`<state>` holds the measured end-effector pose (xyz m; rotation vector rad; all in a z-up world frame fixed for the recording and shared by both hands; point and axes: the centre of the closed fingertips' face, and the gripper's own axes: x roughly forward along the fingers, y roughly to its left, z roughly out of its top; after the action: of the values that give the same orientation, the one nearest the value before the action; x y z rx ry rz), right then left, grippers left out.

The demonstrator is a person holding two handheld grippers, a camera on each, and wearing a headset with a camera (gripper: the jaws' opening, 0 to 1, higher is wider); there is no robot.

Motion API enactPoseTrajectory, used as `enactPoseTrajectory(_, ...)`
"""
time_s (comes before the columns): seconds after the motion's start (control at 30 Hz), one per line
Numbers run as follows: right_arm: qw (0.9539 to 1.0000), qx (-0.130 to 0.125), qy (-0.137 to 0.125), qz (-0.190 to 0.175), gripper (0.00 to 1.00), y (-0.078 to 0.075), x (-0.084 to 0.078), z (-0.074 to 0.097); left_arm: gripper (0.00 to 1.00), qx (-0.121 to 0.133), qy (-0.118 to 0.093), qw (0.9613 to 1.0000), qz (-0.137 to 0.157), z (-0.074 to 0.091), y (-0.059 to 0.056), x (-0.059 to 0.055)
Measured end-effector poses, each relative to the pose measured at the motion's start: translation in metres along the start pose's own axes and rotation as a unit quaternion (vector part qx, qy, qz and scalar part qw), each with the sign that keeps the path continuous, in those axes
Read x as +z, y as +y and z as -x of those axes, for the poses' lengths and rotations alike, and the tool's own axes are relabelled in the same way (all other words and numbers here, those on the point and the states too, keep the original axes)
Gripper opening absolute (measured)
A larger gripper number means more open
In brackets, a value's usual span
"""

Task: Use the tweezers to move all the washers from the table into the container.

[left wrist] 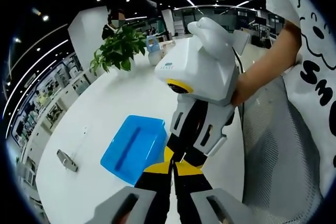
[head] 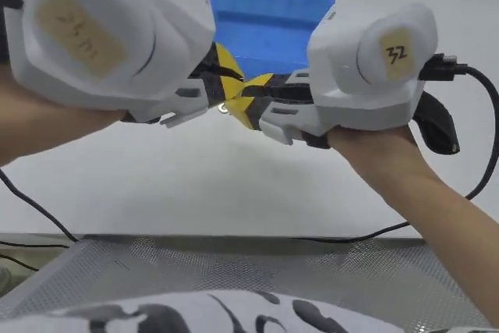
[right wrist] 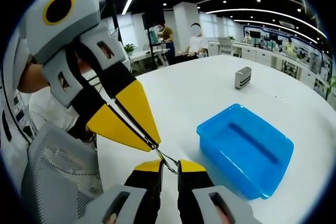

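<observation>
Both tools are held up off the white worktop, nose to nose. The left tool slants in from the left and the right tool meets it tip to tip, with a hand wrapped under the right one's body. The left tool is clenched on the tweezers: their thin arms run between its yellow jaws, and their metal end juts into the narrow gap of the right tool's jaws. Whether the right tool pinches that end or merely stands around it I cannot tell. The blue container sits open on the worktop just beyond the meeting tips, its inside showing plain blue floor. A small grey block stands well apart from it
</observation>
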<state>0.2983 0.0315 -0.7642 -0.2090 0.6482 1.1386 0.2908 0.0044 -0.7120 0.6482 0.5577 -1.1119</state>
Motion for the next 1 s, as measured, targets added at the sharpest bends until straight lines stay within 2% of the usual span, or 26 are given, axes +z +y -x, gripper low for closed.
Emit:
enactPoseTrajectory(0.4, 0.9999, 0.003, 0.005, -0.01, 0.07, -0.003, -0.002, -0.011, 0.0, -0.005, 0.007, 0.9999, 0.007, -0.002, 0.003, -0.009)
enactPoseTrajectory(0.77, 1.0, 0.0, 0.005, -0.007, 0.07, -0.005, 0.0, -0.011, 0.0, -0.003, 0.0, 1.0, 0.002, -0.001, 0.002, -0.004)
enactPoseTrajectory(0.97, 0.9999, 0.002, 0.01, -0.004, 0.07, -0.005, -0.002, -0.013, 0.0, -0.008, 0.003, 0.9999, 0.008, -0.004, 0.002, -0.008)
enactPoseTrajectory(1.0, 0.9999, 0.001, 0.011, -0.002, 0.07, -0.005, -0.002, -0.013, 0.0, -0.009, 0.001, 0.9999, 0.009, -0.007, 0.007, -0.01)
